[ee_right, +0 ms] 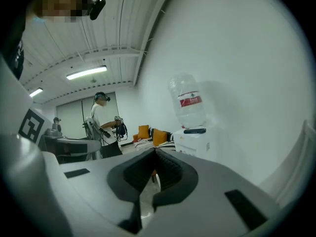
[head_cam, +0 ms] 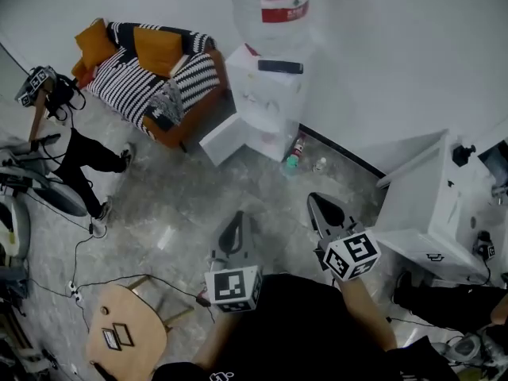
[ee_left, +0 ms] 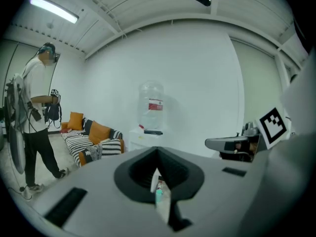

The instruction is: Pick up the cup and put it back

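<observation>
I see no cup in any view. Both grippers hang low over the grey floor in front of the person, pointing toward the white water dispenser [head_cam: 266,101]. My left gripper [head_cam: 236,219] is shut and holds nothing; in the left gripper view [ee_left: 157,149] its jaws meet with only a thin slit between them. My right gripper [head_cam: 320,203] is also shut and empty, and the right gripper view [ee_right: 155,152] shows its jaws together. The dispenser [ee_left: 147,135] [ee_right: 193,138] stands ahead against the white wall, a large clear bottle [head_cam: 274,6] on top.
The dispenser's lower door [head_cam: 230,137] hangs open. A teal bottle [head_cam: 292,162] and a small bottle [head_cam: 320,164] stand on the floor beside it. A striped sofa [head_cam: 151,70] and another person [head_cam: 79,149] are at left, a white cabinet [head_cam: 432,205] at right, a wooden stool [head_cam: 127,332] near left.
</observation>
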### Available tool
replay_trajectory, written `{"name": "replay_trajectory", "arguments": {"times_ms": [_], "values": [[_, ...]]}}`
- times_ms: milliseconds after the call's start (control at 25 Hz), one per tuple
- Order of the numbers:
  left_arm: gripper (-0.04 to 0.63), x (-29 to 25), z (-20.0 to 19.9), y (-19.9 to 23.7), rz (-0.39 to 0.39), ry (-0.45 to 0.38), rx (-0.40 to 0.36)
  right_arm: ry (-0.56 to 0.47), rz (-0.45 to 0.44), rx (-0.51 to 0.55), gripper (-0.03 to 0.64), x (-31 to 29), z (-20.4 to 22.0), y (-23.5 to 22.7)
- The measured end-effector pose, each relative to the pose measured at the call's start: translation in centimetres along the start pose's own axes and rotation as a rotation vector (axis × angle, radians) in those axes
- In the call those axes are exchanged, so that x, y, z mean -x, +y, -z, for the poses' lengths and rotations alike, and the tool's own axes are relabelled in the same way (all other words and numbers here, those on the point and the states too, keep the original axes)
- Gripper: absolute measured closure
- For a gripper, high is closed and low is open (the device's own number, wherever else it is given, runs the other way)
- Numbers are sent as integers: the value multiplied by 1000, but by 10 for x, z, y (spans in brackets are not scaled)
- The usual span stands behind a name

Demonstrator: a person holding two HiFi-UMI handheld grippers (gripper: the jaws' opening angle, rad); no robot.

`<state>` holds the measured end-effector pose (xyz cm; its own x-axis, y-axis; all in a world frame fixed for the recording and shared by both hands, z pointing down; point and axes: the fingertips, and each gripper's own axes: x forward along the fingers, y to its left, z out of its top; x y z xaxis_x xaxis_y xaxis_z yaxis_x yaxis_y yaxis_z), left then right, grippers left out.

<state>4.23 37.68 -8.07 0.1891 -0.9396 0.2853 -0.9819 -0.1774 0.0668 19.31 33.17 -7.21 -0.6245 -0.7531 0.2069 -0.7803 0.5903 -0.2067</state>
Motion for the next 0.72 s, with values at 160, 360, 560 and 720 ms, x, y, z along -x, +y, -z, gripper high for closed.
{"name": "replay_trajectory", "arguments": {"times_ms": [160, 360, 560, 720], "values": [[583, -51, 4, 44, 30, 41, 7, 21, -30, 13, 606, -70, -7, 6], [583, -123, -16, 114, 90, 63, -19, 7, -33, -10, 607, -168, -38, 2], [583, -179, -40, 193, 111, 51, -32, 4, -18, -9, 607, -251, -66, 11], [583, -211, -61, 225, 175, 5, -41, 45, -2, 35, 606, -287, -76, 19]]}}
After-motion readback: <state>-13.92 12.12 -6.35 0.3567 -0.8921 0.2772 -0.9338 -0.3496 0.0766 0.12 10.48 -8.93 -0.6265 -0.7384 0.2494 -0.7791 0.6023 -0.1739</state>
